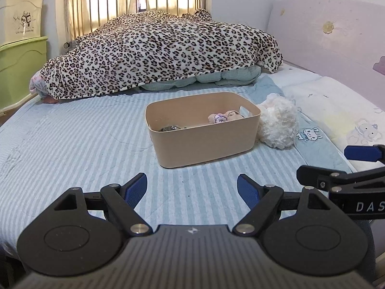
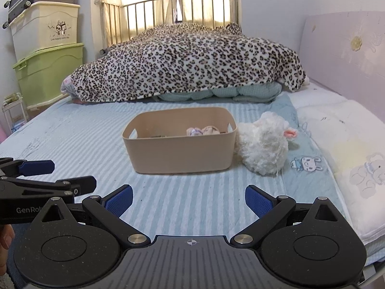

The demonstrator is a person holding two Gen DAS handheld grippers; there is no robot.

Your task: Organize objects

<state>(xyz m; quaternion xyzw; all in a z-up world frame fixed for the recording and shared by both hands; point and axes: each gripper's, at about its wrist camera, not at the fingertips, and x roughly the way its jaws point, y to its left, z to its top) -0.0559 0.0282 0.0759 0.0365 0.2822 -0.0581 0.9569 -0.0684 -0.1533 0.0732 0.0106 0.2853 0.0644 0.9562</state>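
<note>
A tan plastic bin (image 1: 204, 142) (image 2: 180, 154) stands on the striped blue bed. Inside it lie small pink plush toys (image 1: 223, 116) (image 2: 203, 131) and a dark object (image 1: 169, 128). A fluffy white plush toy (image 1: 276, 126) (image 2: 263, 148) lies against the bin's right side. My left gripper (image 1: 191, 190) is open and empty, held well short of the bin. My right gripper (image 2: 189, 198) is open and empty, also short of the bin. Each gripper shows at the edge of the other's view.
A leopard-print blanket (image 1: 156, 50) covers a heap of bedding at the far end, before a metal bed rail (image 2: 173, 9). A pale pillow (image 2: 341, 144) lies right by the pink headboard (image 1: 336, 36). Stacked storage boxes (image 2: 48, 55) stand left.
</note>
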